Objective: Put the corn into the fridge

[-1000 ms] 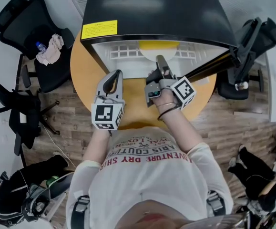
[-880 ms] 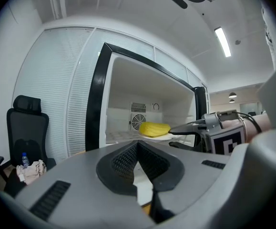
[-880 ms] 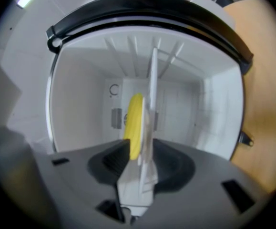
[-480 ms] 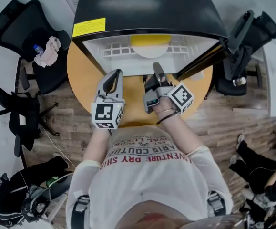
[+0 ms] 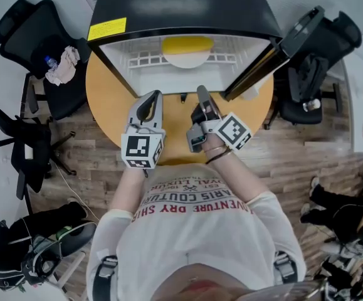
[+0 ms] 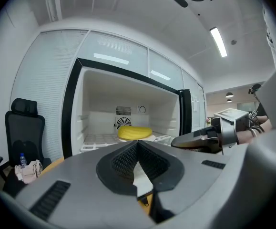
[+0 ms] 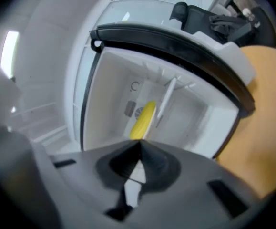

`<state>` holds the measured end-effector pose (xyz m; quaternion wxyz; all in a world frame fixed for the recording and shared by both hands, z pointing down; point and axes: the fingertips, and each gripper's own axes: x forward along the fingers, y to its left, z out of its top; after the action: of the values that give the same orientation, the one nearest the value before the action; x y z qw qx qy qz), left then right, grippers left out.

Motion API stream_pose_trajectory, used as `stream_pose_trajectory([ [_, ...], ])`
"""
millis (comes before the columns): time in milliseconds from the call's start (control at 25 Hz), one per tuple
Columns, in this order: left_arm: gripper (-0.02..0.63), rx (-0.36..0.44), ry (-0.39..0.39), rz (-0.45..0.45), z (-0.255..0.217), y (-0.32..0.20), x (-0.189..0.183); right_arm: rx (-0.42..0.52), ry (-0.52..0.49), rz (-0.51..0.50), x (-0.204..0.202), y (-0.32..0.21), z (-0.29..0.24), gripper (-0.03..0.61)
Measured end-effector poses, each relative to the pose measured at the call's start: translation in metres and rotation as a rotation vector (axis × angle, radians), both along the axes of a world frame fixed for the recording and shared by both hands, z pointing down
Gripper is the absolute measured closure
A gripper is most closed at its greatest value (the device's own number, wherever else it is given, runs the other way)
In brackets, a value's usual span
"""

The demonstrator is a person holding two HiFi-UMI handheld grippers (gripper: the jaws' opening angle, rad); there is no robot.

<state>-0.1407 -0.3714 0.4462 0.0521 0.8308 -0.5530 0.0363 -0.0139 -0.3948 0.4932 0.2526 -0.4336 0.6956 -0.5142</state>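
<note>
The yellow corn [image 5: 186,44] lies on a white plate [image 5: 188,59] on the wire shelf inside the small black fridge [image 5: 175,5]. The fridge door [image 5: 272,55] hangs open to the right. Both grippers hover over the round wooden table [image 5: 108,105], just in front of the opening. My left gripper [image 5: 153,96] is shut with nothing in it. My right gripper [image 5: 201,91] is rolled to one side, shut and empty. In the left gripper view the corn [image 6: 134,132] shows beyond the closed tips [image 6: 138,142]. In the right gripper view the corn [image 7: 144,120] appears tilted above the closed tips [image 7: 140,143].
A black office chair [image 5: 40,27] at the left holds a cloth and a bottle [image 5: 62,64]. Another dark chair [image 5: 313,74] stands behind the open door at the right. A third chair [image 5: 18,149] and bags sit on the wood floor at the left.
Both grippers have drawn back from the fridge opening toward the person. The right gripper has rolled, and it no longer reaches to the shelf.
</note>
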Motion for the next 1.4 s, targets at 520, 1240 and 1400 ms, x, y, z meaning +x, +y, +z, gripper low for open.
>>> stream_pose_trajectory([
  [520, 0.586, -0.013, -0.012, -0.022, -0.001, 0.035, 0.031, 0.458, 0.677, -0.106, 0.032, 0.036, -0.049, 0.549],
  [1240, 0.586, 0.054, -0.098, 0.007, -0.014, 0.056, 0.047, 0.752, 1.040, -0.186, 0.026, 0.065, -0.063, 0.551],
  [1400, 0.586, 0.068, -0.084, 0.013, -0.017, 0.058, 0.046, 0.743, 1.014, -0.228, 0.020, 0.067, -0.063, 0.551],
])
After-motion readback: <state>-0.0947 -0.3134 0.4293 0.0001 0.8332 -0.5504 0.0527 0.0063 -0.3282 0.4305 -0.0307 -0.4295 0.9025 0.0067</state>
